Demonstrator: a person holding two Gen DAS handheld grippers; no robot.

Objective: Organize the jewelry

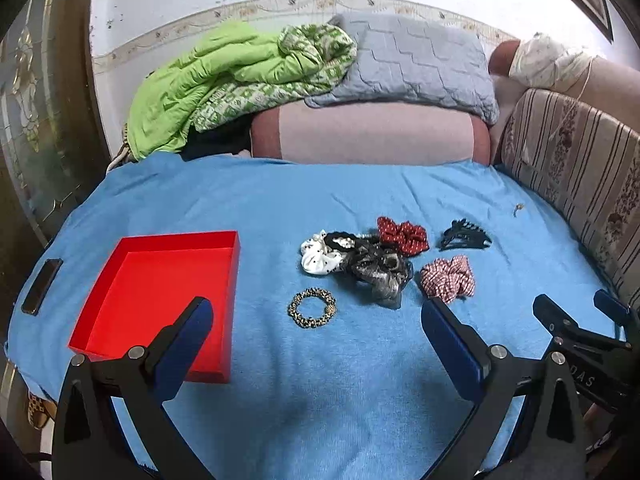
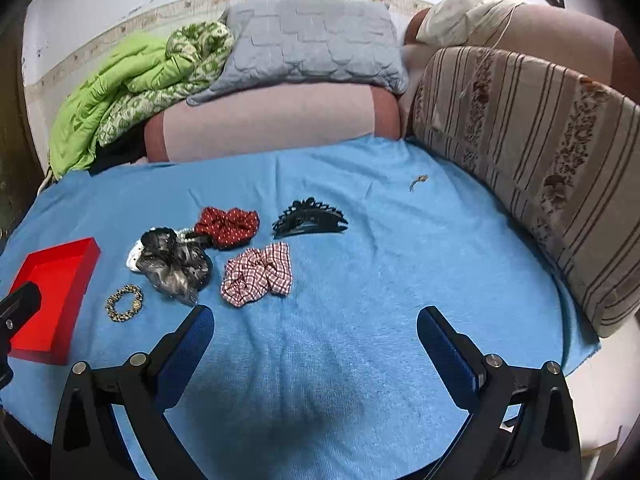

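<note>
An empty red tray [image 1: 120, 328] [image 2: 86, 258] sits on the blue cloth at the left. Right of it lie a leopard hair tie [image 1: 312, 307] [image 2: 124, 303], a white dotted scrunchie [image 1: 318, 256], a grey-black scrunchie [image 1: 378, 272] [image 2: 176, 266], a red dotted scrunchie [image 1: 402, 234] [image 2: 228, 226], a red checked scrunchie [image 1: 448, 278] [image 2: 258, 274] and a black claw clip [image 1: 464, 235] [image 2: 308, 218]. My left gripper [image 1: 316, 316] is open and empty, above the cloth just short of the hair tie. My right gripper [image 2: 314, 322] is open and empty, short of the checked scrunchie.
A black phone [image 1: 42, 286] lies left of the tray. A small gold item [image 1: 518, 209] [image 2: 418, 181] lies far right on the cloth. A striped cushion [image 2: 540, 160] bounds the right side. A pink bolster [image 1: 372, 134], grey pillow [image 1: 416, 68] and green quilt [image 1: 224, 80] lie behind.
</note>
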